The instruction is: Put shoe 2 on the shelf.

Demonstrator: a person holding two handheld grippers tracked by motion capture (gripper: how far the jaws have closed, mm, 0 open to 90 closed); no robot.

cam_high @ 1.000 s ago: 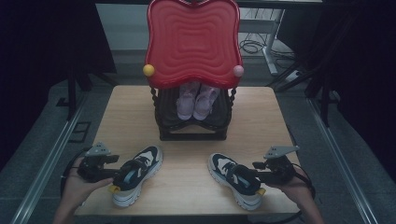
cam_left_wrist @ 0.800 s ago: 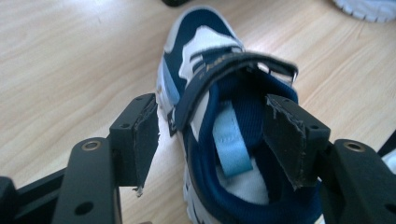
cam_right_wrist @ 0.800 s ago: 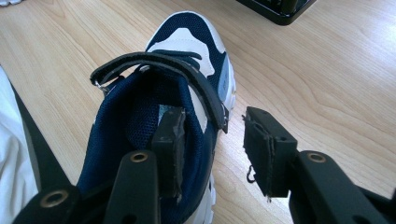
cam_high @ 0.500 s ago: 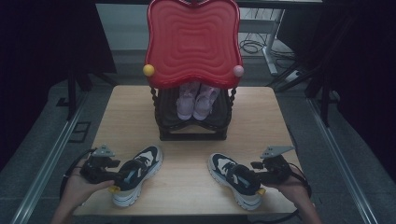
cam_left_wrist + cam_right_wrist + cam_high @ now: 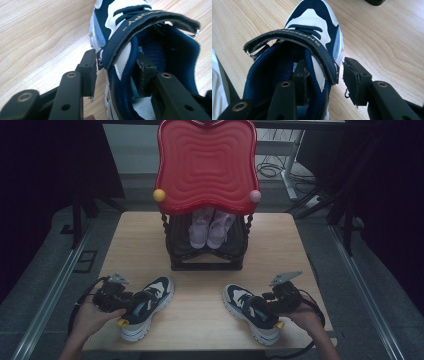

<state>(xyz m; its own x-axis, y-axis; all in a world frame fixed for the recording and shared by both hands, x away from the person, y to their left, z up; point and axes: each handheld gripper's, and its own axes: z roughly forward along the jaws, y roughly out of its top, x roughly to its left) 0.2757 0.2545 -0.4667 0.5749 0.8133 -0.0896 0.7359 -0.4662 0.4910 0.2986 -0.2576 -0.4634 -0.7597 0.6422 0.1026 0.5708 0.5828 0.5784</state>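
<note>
Hand-held grippers: 2 [image 5: 131, 304] [image 5: 263, 304]; navy sneakers: 2 [image 5: 150, 307] [image 5: 245, 306].

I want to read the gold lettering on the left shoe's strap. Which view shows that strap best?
The left gripper view: the strap arches close across the shoe's opening, gold letters partly legible. The high view shows the left shoe small, its strap indistinct. The right gripper view shows the other shoe.

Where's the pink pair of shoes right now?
In the high view the pink shoes sit side by side on the dark rack at the table's far middle, under the red panel, beyond both navy sneakers.
</note>
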